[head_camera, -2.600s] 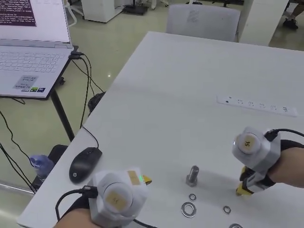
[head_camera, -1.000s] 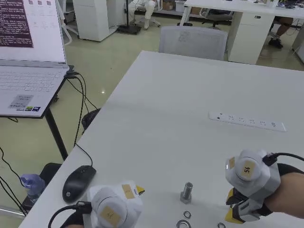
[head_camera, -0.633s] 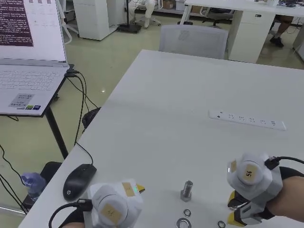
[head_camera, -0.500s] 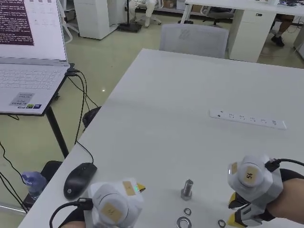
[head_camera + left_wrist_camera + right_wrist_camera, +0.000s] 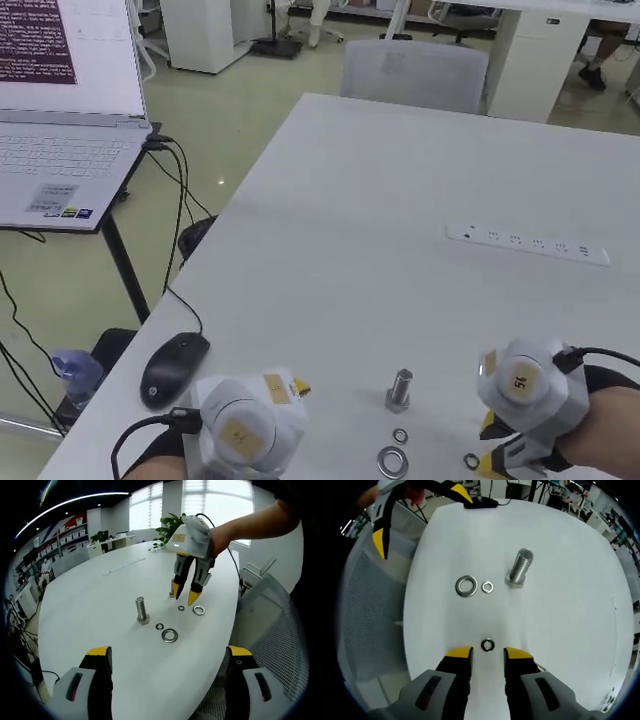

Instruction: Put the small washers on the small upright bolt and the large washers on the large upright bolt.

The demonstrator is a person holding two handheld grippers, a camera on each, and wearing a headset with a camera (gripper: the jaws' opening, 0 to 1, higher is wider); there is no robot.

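Observation:
A large steel bolt (image 5: pixel 400 388) stands upright on the white table (image 5: pixel 380 230). Before it lie a small washer (image 5: pixel 400 436) and a large washer (image 5: pixel 392 462). Another small washer (image 5: pixel 487 644) lies on the table just ahead of my right gripper (image 5: pixel 488 653), level with the gap between its yellow tips; the jaws stand a little apart with nothing between them. A second large washer (image 5: pixel 199 610) lies near that gripper. My left gripper (image 5: pixel 169 652) hovers wide open and empty at the table's near edge, facing the bolt (image 5: pixel 142 610).
A white power strip (image 5: pixel 527 243) lies further back on the table. A black mouse (image 5: pixel 175 366) sits near the left edge. A laptop (image 5: pixel 60 150) stands on a side table to the left, and a grey chair (image 5: pixel 415 70) at the far end.
The head camera has shifted. My right gripper has dropped and drawn nearer, down to the small washer right of the bolt. The left gripper has hardly moved.

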